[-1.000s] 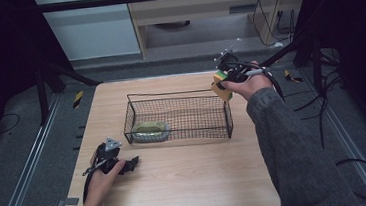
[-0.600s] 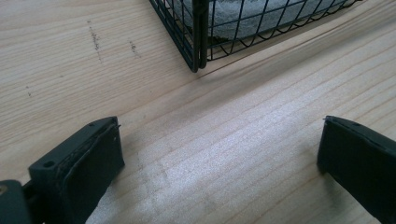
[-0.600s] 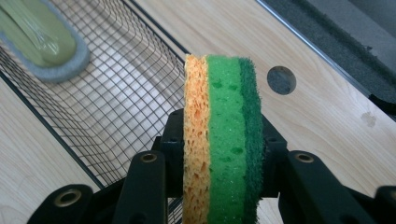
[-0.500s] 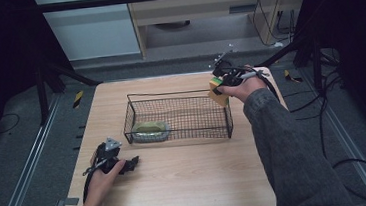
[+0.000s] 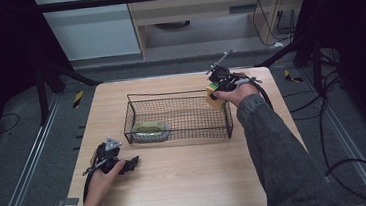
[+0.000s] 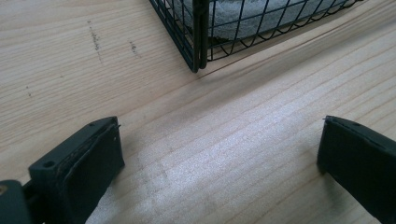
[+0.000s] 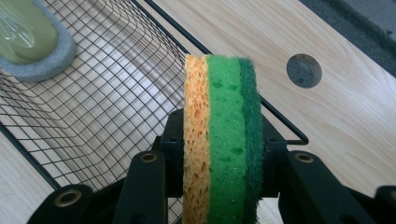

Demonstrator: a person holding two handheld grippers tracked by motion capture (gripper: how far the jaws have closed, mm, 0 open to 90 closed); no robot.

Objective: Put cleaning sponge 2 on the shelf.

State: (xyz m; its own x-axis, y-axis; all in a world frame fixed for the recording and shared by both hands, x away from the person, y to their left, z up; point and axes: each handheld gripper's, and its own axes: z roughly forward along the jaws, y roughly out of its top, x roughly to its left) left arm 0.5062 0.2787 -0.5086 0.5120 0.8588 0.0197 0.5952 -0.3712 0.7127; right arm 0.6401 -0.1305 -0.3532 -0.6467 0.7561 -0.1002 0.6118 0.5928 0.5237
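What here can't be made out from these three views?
- Right gripper view: the jaw pads, hidden behind the sponge they clamp.
- Left gripper view: what lies in the wire basket, cut off by the top edge.
- High view: the layers of the sponge, too small.

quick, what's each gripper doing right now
Left gripper: open, jaws wide apart, holding nothing, low over the table.
Right gripper: shut on the sponge, at the right end of the wire basket.
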